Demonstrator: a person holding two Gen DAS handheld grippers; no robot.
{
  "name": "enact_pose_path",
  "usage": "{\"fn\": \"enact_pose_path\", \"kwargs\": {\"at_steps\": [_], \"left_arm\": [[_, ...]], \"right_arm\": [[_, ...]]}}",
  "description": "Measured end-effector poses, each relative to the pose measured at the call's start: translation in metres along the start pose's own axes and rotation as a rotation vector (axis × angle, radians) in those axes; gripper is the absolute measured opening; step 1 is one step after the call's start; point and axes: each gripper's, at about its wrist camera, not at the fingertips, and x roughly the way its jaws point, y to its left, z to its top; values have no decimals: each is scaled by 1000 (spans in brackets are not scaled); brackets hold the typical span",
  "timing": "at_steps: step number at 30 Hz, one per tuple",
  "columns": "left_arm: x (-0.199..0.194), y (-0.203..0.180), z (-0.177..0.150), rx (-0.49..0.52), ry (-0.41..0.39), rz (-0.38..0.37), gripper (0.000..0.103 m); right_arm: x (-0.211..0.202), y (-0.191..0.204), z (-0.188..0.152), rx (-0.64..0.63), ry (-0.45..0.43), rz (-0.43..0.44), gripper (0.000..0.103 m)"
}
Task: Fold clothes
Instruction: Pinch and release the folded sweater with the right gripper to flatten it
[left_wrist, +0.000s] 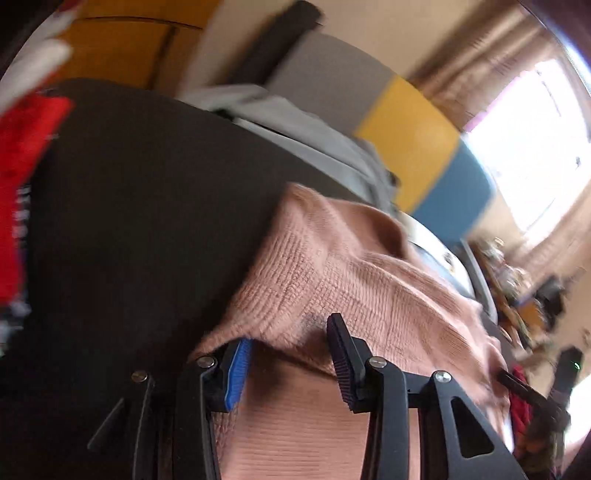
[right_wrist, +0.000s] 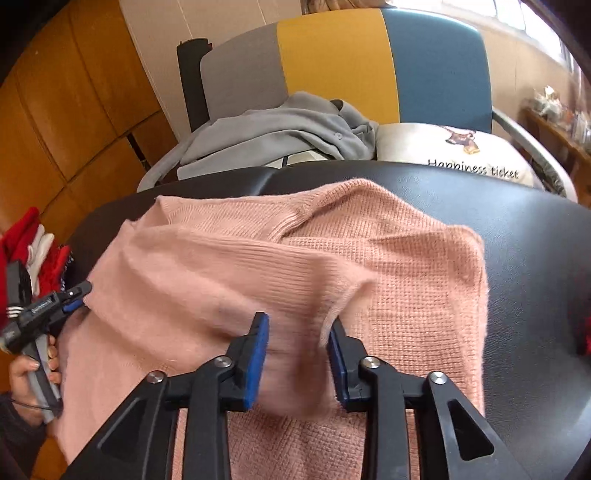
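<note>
A pink knit sweater (right_wrist: 332, 258) lies on a black padded surface (right_wrist: 535, 258), with a folded-over part hanging loose in front. My right gripper (right_wrist: 299, 332) is open, its jaws either side of the sweater's loose fold, not pinching it. My left gripper (left_wrist: 288, 332) is open at the sweater (left_wrist: 332, 266), with an edge draped over its blue-padded finger (left_wrist: 238, 369). The left gripper also shows at the left of the right wrist view (right_wrist: 77, 295), at the sweater's left edge.
A grey garment (right_wrist: 280, 133) and a white printed cushion (right_wrist: 461, 151) lie on a chair with a grey, yellow and blue back (right_wrist: 332, 55). Red and white clothes (right_wrist: 33, 251) lie at the left. Wooden cabinets (right_wrist: 74, 110) stand behind.
</note>
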Motion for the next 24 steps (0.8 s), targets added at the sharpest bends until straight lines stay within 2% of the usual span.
{"fn": "enact_pose_path", "kwargs": {"at_steps": [1, 3, 6, 8, 10, 14, 17, 18, 19, 20, 21, 22, 24], "left_arm": [[-4, 4, 0, -8, 2, -5, 40], [-10, 4, -2, 34, 37, 2, 41], [-21, 3, -2, 65, 55, 15, 42], [-28, 4, 1, 61, 56, 25, 42], [-34, 7, 2, 48, 58, 14, 46], [-19, 2, 5, 36, 100, -3, 52], [-10, -3, 6, 71, 91, 41, 51], [-10, -4, 5, 82, 83, 66, 47], [-9, -4, 5, 90, 76, 99, 42], [-11, -3, 4, 97, 67, 138, 26], [-13, -2, 3, 105, 53, 166, 18], [-16, -2, 2, 121, 36, 191, 18], [-20, -1, -1, 159, 14, 242, 19]], "right_arm": [[4, 0, -3, -4, 9, -8, 47], [13, 0, -8, -11, 28, -24, 54], [15, -2, -11, -1, 21, -18, 54], [10, -8, -10, 42, 10, 11, 53], [4, -14, -8, 83, 1, 48, 53], [-4, -23, 9, 150, -65, 104, 56], [15, -22, 23, 151, -25, 93, 59], [26, -21, 26, 141, 3, 97, 58], [32, -14, 26, 103, 26, 83, 40], [37, -7, 27, 63, 49, 69, 25], [39, 0, 28, 16, 54, 48, 11], [35, 7, 30, -20, 44, 36, 11], [19, 17, 40, -64, -30, 13, 11]]}}
